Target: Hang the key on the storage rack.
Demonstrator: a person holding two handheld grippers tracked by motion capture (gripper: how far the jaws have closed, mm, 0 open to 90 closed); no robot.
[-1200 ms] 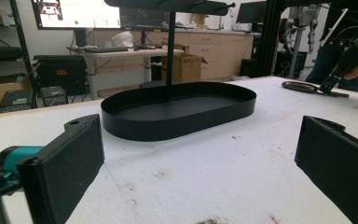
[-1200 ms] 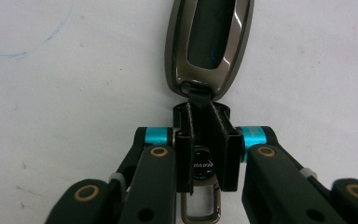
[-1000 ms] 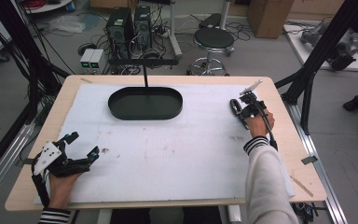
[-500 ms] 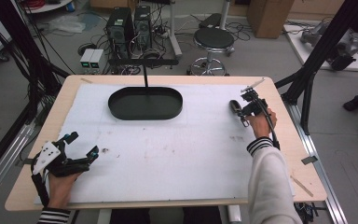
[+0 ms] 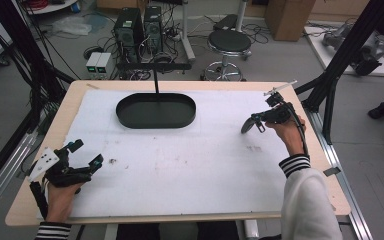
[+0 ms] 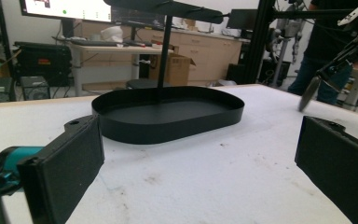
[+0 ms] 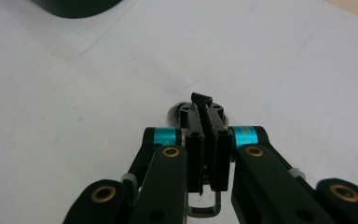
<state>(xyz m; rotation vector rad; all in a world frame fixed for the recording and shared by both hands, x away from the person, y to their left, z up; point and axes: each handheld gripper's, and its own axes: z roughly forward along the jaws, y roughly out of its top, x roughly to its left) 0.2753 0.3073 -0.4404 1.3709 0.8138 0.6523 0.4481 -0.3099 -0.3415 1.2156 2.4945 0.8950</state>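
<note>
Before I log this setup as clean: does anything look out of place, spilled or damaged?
Nothing is spilled or broken. The white mat carries small dark smudges, clearest near the left gripper. The black tray lies flat and empty. The right gripper is shut, above the mat.

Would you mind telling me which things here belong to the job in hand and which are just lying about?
Job in hand:
- right gripper, fingers shut
- left gripper, fingers open, near the table's edge
- black oval tray on the white mat

Lying about, on the floor beyond the table:
- stool
- computer towers
- cardboard box
</note>
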